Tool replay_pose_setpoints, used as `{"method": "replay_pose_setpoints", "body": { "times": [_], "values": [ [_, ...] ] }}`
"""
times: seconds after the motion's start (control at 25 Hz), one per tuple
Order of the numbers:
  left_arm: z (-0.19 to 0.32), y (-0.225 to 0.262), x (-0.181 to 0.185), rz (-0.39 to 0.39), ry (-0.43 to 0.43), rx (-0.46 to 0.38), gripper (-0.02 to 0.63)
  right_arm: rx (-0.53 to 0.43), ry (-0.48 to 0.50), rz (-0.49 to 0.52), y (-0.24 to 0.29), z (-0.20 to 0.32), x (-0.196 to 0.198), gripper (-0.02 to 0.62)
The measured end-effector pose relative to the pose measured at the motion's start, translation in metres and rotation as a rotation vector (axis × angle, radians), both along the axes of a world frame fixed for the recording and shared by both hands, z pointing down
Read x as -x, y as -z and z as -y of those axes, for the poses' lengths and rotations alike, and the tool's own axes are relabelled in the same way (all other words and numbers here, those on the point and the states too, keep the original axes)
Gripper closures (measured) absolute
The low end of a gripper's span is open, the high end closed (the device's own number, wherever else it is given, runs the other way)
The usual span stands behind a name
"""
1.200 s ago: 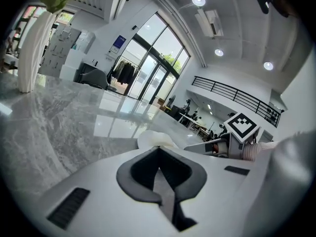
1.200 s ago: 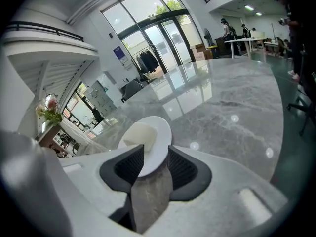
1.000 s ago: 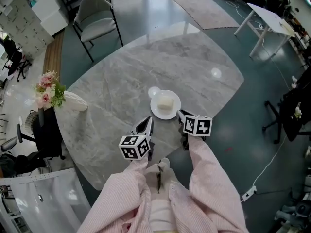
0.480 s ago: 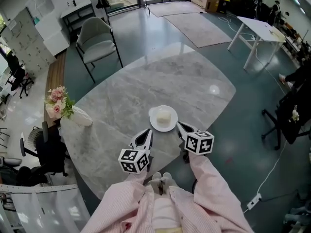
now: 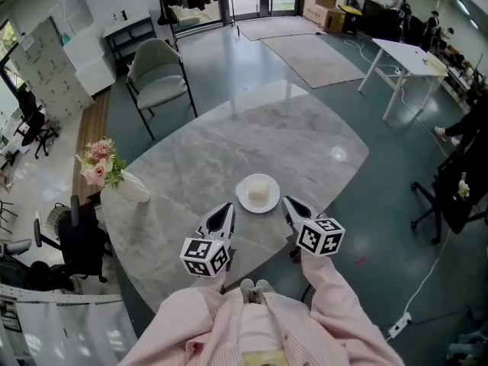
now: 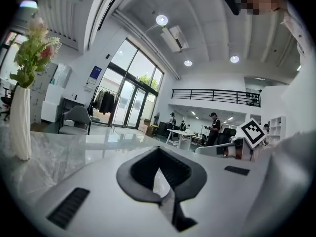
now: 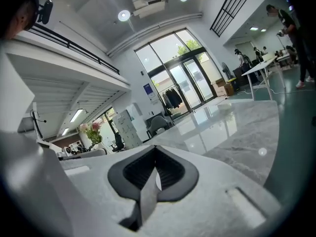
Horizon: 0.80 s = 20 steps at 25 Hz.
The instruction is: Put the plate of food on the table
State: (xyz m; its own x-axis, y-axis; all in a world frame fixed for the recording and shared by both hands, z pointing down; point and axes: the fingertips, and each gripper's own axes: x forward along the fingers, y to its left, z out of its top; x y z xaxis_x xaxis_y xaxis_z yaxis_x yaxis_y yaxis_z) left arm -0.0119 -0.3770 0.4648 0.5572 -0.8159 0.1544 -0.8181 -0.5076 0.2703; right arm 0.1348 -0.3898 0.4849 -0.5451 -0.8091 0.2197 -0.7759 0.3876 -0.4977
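Your left gripper [image 5: 225,210] and right gripper [image 5: 290,203] have drawn back from the plate [image 5: 258,194] on the bench [image 5: 229,139], fingers closed empty: delivery seems done.

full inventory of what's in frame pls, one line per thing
table: one, grey marble, centre of the head view
plate: one, white, on the table near the person's edge
food: one block, pale, on the plate
vase: one, white, at the table's left edge
flowers: one bunch, pink with green leaves, in the vase
chair: one, grey, on the floor beyond the table
desk: one, white, far right
office chair: one, black, left of the table
left gripper: one, white with black pads, jaws together and empty, just left of the plate, apart from it
right gripper: one, same colours, jaws together and empty, just right of the plate
sleeves: two, pink, bottom edge
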Motion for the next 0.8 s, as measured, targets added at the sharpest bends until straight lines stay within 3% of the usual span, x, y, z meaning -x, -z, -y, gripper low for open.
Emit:
{"method": "replay_pose_setpoints", "body": {
  "times": [0.32, 0.8],
  "values": [
    [-0.003, 0.026, 0.018, 0.007, 0.040, -0.073, 0.611, -0.124, -0.028, -0.020, 0.026, -0.009, -0.010, 0.589],
    [-0.007, 0.034, 0.031, 0.020, 0.085, -0.108, 0.611, -0.180, -0.067, -0.025, 0.040, -0.014, -0.023, 0.591]
  ]
}}
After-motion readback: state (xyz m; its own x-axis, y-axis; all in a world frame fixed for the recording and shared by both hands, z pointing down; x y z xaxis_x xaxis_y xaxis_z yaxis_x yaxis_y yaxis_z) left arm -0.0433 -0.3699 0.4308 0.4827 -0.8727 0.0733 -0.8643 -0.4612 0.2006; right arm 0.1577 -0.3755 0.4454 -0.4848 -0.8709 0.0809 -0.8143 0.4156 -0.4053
